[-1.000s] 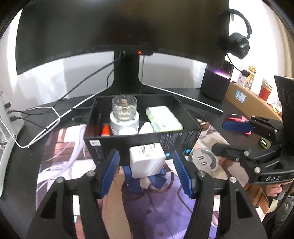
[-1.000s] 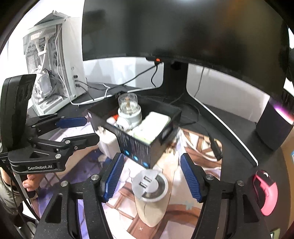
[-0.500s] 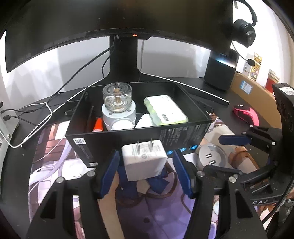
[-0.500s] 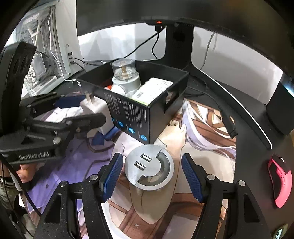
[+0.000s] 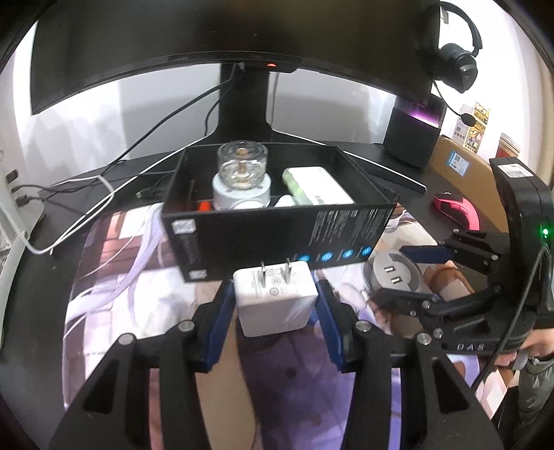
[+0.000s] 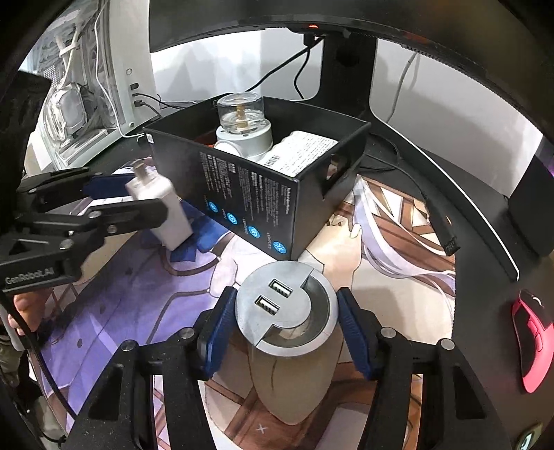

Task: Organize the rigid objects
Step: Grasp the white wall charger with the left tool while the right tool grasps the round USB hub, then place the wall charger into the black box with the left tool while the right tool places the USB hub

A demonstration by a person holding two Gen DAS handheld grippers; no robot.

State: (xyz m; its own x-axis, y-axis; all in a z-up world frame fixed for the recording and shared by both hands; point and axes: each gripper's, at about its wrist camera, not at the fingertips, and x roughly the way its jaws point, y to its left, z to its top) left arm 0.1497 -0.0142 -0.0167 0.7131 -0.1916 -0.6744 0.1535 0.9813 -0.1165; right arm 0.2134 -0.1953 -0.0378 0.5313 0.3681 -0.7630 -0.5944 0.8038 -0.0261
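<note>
The white plug adapter (image 5: 276, 298) sits clamped between the blue pads of the left claw (image 5: 275, 309), prongs pointing toward twelve o'clock, right up against the near wall of the black box (image 5: 263, 239). In the right wrist view that same adapter (image 6: 162, 204) shows at nine o'clock, tilted, with the left claw (image 6: 117, 195) pinching it just beside the box's (image 6: 242, 194) printed side.

Over on the right, the round silver USB hub (image 6: 285, 308) is gripped by the right claw (image 6: 285, 320), both blue pads pressed on its rim, two USB ports facing up. It hangs over the illustrated desk mat (image 6: 381, 242), with the box corner at twelve o'clock just beyond it. From the left wrist view the hub (image 5: 396, 273) appears at three o'clock, the right claw (image 5: 405, 271) closed around it.

Inside the box: a clear-domed white gadget (image 5: 242, 180) stands upright near the middle, a white-and-green pack (image 5: 316, 188) lies at its three o'clock, and something red-orange (image 5: 204, 206) peeks at its eight o'clock.

Beyond, a big monitor (image 5: 228, 31) on its stand looms at twelve o'clock, a headset (image 5: 457, 65) hangs at two, a dark speaker (image 5: 412, 138) below it, and a pink mouse (image 6: 533, 339) rests on the black desk (image 6: 484, 249) at three. A white PC case (image 6: 86, 104) stands at ten o'clock.
</note>
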